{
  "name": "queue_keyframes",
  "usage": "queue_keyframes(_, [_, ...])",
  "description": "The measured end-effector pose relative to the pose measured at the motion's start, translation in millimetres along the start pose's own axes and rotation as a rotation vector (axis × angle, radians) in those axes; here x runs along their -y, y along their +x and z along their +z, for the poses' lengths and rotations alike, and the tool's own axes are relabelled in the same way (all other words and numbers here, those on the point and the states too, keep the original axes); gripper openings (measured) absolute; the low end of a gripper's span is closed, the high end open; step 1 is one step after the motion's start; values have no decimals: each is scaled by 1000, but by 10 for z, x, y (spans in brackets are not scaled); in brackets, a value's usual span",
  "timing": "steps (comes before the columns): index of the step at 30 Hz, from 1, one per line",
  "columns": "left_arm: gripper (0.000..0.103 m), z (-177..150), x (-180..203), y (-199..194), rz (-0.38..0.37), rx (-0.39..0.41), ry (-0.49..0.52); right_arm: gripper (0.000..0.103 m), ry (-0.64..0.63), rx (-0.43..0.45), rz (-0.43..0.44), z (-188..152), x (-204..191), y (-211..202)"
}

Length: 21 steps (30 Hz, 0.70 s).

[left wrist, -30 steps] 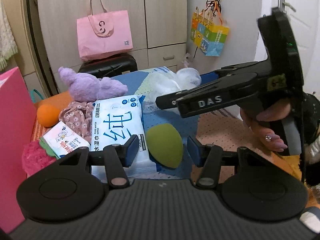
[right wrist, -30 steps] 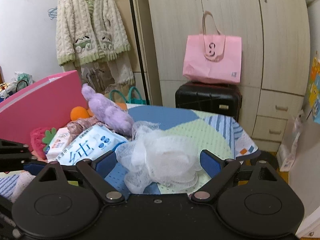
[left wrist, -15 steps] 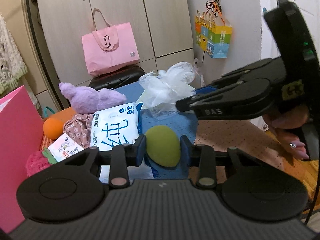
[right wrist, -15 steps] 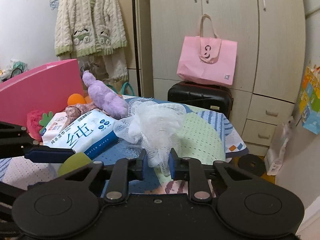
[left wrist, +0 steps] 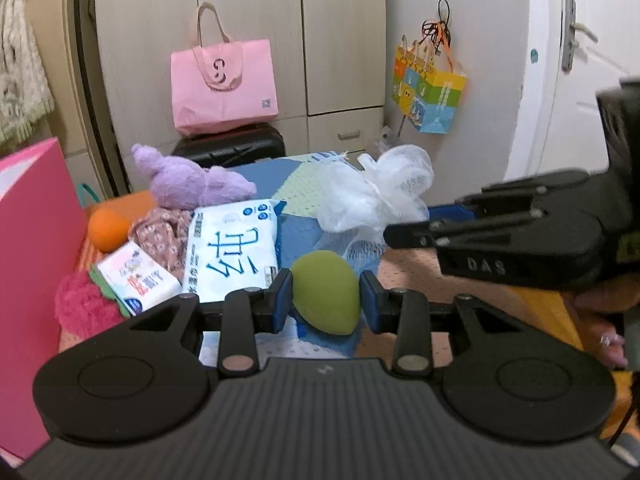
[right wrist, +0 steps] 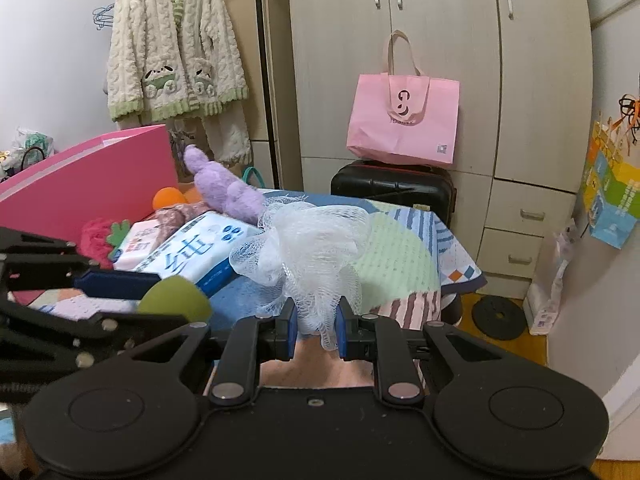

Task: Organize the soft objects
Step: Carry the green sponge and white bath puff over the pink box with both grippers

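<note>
My left gripper [left wrist: 326,296] is shut on a green egg-shaped sponge [left wrist: 325,292], held above the patterned table cloth [left wrist: 296,236]. The sponge also shows in the right wrist view [right wrist: 176,298]. My right gripper [right wrist: 316,330] is shut on a white mesh bath puff [right wrist: 308,248] and holds it lifted off the table. The puff also shows in the left wrist view [left wrist: 376,196], with the right gripper [left wrist: 404,236] beside it. A purple plush toy [left wrist: 192,182], a wet-wipes pack [left wrist: 234,252] and a floral cloth [left wrist: 162,232] lie at the table's left.
A pink box [left wrist: 28,264] stands at the left edge. An orange ball [left wrist: 108,230], a small tissue pack [left wrist: 138,280] and a red knitted strawberry [left wrist: 84,308] lie by it. A black suitcase [right wrist: 394,188] with a pink bag [right wrist: 402,120] stands behind the table.
Both grippers closed, the left on the green sponge and the right on the bath puff, then lifted them up off the table.
</note>
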<state>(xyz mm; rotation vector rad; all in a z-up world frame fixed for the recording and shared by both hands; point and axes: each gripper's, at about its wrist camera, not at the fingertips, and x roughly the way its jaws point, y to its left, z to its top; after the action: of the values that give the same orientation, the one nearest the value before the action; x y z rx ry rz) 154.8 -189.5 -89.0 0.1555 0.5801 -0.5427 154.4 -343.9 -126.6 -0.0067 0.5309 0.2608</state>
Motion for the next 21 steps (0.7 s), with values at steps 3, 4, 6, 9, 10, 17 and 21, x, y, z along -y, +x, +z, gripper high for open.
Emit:
queue_keyframes(3, [35,0,-45,-54,-26,-2,-47,22,18,16,14,-86,-49,-145])
queue_keyframes(4, [35,-6,-51,-73,-29,-1,-52,22,26,19,10,-114,-67,-186])
queue_keyframes(6, [35,-11,-63,-112,-33,-3,-59,22,37,28,-10,-157,-113,-265])
queue_keyframes(9, [35,-27,-91,-192,-38,-6,-70,22,58,29,-15,-198,-145,-364])
queue_keyframes(10, [35,-33,-101,-224,-39,-8,-71,22,66,26,-18,-213,-158,-397])
queue_keyframes(17, [35,-152,-215,-433,-12,-18,-79,22,98,-12,4,-325,-269,-605])
queue_keyframes(21, [35,-205,-306,-565,-2,-21,-99,22,86,-39,29,-354,-391,-706])
